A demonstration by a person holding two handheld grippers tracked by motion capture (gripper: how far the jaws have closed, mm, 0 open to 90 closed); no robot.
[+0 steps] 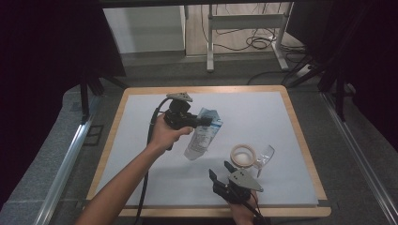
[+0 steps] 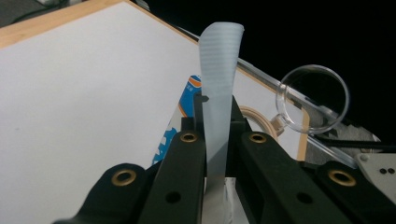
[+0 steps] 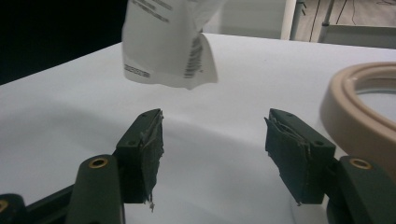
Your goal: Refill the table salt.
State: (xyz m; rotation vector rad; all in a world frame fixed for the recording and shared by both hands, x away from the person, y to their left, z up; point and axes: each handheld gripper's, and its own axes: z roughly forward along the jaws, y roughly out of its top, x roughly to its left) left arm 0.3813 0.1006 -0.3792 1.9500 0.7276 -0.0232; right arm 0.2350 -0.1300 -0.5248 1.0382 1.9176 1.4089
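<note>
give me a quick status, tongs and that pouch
Left tongs shut on pouch top edge, pouch hanging clear of the table. Right tongs open, nothing between them. Tape roll and clear glass lie just right of the pouch.

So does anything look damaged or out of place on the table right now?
Yes. The pads of the right gripper look torn and frayed at their edges. A clear glass lies on its side beside the roll of tape. The pouch hangs pinched in the left gripper.
</note>
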